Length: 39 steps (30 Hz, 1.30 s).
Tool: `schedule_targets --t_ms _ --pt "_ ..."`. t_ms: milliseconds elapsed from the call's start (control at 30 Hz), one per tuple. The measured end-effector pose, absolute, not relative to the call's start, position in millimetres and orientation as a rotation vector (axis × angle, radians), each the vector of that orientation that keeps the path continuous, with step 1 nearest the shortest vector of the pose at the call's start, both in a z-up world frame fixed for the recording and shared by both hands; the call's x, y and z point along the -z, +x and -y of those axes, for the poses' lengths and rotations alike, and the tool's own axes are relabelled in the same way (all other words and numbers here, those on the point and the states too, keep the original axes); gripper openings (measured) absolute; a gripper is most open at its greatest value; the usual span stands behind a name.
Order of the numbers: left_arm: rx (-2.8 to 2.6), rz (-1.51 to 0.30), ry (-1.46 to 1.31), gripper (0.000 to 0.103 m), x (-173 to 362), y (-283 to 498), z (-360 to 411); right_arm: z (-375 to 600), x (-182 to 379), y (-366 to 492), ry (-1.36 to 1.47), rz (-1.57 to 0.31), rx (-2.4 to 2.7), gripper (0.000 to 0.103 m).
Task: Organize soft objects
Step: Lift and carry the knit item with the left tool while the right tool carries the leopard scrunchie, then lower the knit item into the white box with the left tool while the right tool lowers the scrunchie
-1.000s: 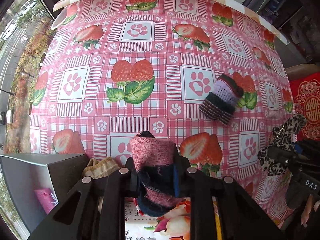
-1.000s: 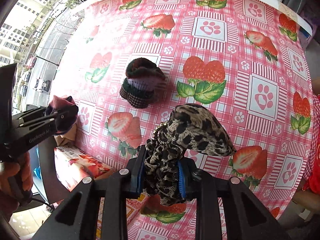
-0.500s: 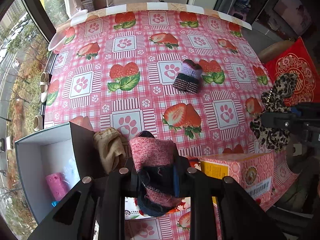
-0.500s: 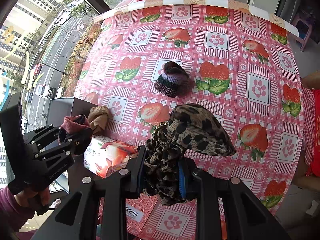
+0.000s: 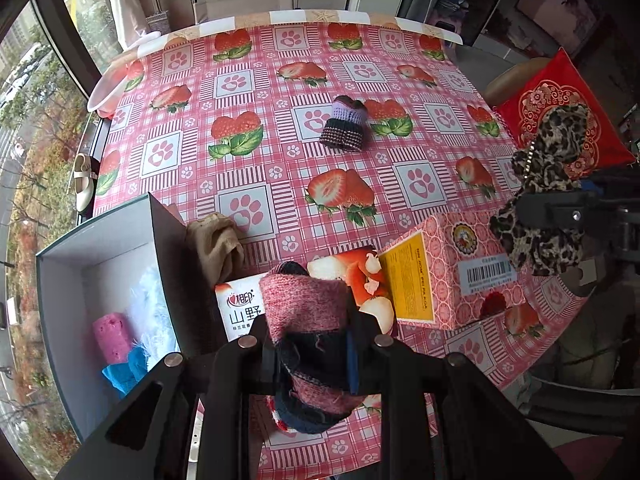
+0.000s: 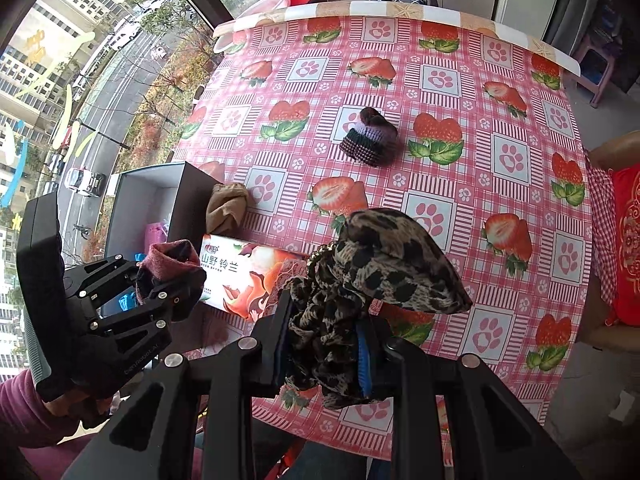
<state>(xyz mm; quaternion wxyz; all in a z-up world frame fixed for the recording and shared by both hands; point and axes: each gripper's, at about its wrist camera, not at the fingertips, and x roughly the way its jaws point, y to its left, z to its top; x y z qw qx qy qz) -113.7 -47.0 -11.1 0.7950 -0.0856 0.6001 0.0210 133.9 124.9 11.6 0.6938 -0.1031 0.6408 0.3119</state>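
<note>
Left wrist view: pink-and-navy sock (image 5: 306,308) clamped in the left gripper (image 5: 314,354) above the tissue box (image 5: 240,308), while the right gripper (image 6: 324,350) pinches a leopard-print cloth (image 6: 384,264) over the strawberry tablecloth (image 6: 460,184).

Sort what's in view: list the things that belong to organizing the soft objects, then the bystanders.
Job: pink knit sock, leopard-print cloth, striped knit piece, beige cloth, open grey box.
Bystanders: tissue box, pink carton, red cushion.
</note>
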Motion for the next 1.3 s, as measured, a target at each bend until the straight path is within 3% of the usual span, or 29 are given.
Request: schedule_targets --t_ms 1300 --pt "-0.387 -1.219 -0.427 0.024 9 -253 -73 -298 -13 0 -0.560 -1.422 -1.051 0.028"
